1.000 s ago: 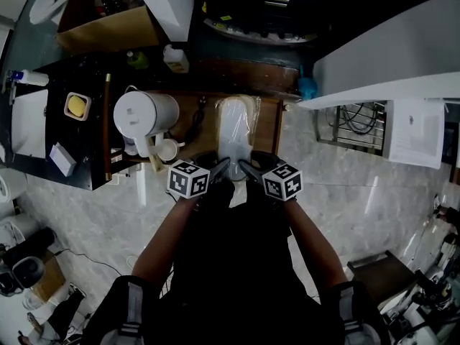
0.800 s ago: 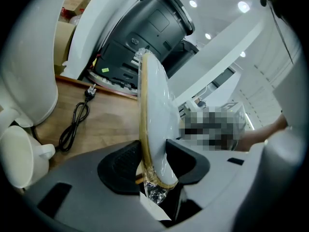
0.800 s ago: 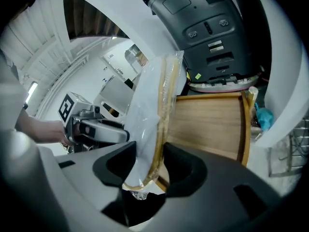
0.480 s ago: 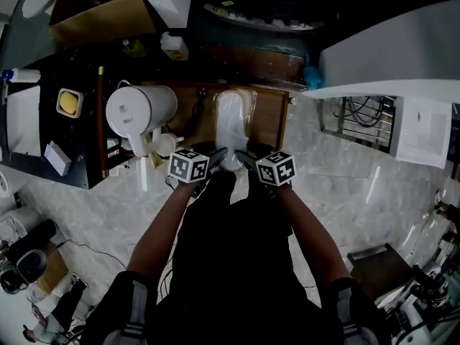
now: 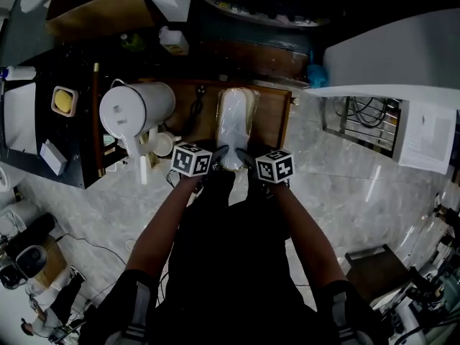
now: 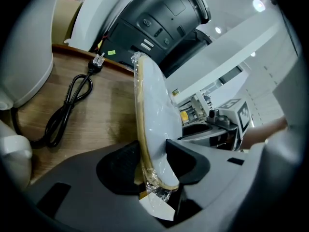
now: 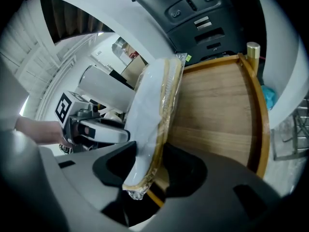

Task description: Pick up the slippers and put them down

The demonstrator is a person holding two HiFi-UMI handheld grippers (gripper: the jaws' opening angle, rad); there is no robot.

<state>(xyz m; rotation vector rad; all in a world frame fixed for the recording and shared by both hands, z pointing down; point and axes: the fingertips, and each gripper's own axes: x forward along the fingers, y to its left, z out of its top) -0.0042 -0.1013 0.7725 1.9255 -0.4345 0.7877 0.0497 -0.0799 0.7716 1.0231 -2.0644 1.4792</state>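
A pair of white slippers (image 5: 235, 124) wrapped in clear plastic lies lengthwise over a wooden tray (image 5: 274, 121), seen in the head view just beyond my hands. My left gripper (image 5: 220, 155) is shut on the near end from the left, and my right gripper (image 5: 246, 157) is shut on it from the right. In the left gripper view the slippers (image 6: 152, 105) stand on edge between the jaws of my left gripper (image 6: 154, 164). The right gripper view shows the same pack (image 7: 154, 105) pinched by my right gripper (image 7: 146, 166). Whether the pack touches the wood I cannot tell.
A white kettle (image 5: 135, 110) and a cup (image 5: 166, 144) stand left of the tray. A black cable with a plug (image 6: 67, 108) lies on the wood left of the slippers. A dark appliance (image 7: 203, 13) sits behind the tray, and pale marble floor (image 5: 345, 185) lies to the right.
Both grippers have sunk together with the slippers toward the wooden tray. Their hold on the pack is unchanged.
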